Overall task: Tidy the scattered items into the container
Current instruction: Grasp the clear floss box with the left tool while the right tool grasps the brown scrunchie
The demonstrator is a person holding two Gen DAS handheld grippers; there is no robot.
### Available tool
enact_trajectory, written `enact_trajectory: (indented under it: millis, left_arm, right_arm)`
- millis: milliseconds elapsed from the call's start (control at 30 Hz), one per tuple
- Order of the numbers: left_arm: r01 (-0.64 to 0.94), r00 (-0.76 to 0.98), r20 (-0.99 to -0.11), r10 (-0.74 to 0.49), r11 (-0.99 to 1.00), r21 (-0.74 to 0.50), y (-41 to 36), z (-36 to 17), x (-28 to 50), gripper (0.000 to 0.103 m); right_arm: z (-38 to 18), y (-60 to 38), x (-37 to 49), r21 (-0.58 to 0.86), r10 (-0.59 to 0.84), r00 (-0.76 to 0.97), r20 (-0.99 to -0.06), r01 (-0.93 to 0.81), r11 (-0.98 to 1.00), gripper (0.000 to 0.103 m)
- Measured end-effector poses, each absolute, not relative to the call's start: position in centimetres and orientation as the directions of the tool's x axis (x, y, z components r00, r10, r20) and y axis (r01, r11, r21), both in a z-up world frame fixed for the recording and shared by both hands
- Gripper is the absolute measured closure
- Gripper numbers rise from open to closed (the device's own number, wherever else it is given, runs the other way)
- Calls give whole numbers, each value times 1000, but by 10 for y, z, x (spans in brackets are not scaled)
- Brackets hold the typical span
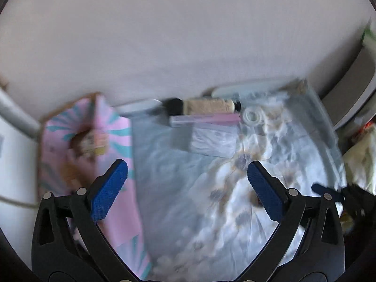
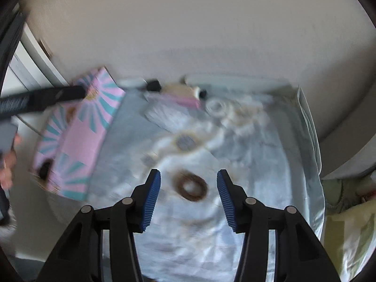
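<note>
A pink box with teal rays (image 1: 112,136) (image 2: 87,127) lies at the left on a pale flowered sheet (image 1: 192,199). Along the wall sit a beige bottle with a black cap (image 1: 206,107), a pink flat item (image 1: 206,119) and a clear ring (image 1: 252,116) (image 2: 216,105). A brown ring (image 2: 192,186) rests on the sheet. My left gripper (image 1: 188,164) hangs wide open over the sheet beside the box, nothing between its fingers. My right gripper (image 2: 188,172) is open, its blue pads on either side of the brown ring and apart from it. Both views are blurred.
A clear plastic bag (image 1: 211,143) lies below the bottle, and a long white object (image 1: 246,89) runs along the wall. Greenish bags (image 2: 347,223) crowd the right side. A hand (image 2: 7,164) and the left gripper's black body (image 2: 40,101) show at the left edge.
</note>
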State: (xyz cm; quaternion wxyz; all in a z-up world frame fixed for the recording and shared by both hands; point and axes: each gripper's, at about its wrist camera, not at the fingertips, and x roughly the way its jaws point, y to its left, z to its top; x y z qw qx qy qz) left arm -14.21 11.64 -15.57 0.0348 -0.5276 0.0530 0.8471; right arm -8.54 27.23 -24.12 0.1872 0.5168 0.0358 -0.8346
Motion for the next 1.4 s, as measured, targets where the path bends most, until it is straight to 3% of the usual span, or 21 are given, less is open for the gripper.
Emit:
enact_trajectory:
  millis: [333, 1133, 1200, 1333, 1400]
  left_arm:
    - [-95, -393, -919, -23, -993, 65, 141, -233, -179, 1]
    - [-63, -304, -951, 54, -997, -37, 136, -269, -186, 1]
    - [-66, -311, -949, 60, -997, -41, 135, -268, -185, 3]
    - [-93, -333, -940, 71, -995, -42, 138, -262, -182, 20]
    - [-100, -332, -941, 73, -994, -42, 139, -260, -181, 23]
  right_arm:
    - [-302, 254, -74, 89, -260, -377, -889, 415, -906, 57]
    - [-316, 255, -89, 16, -213, -375, -902, 466, -885, 57]
    - [-315, 257, -90, 21, -217, -376, -901, 461, -887, 57]
    - [-310, 260, -92, 44, -243, -384, -890, 460, -887, 57]
    - [-309, 261, -94, 67, -262, -372, -891, 462, -884, 57]
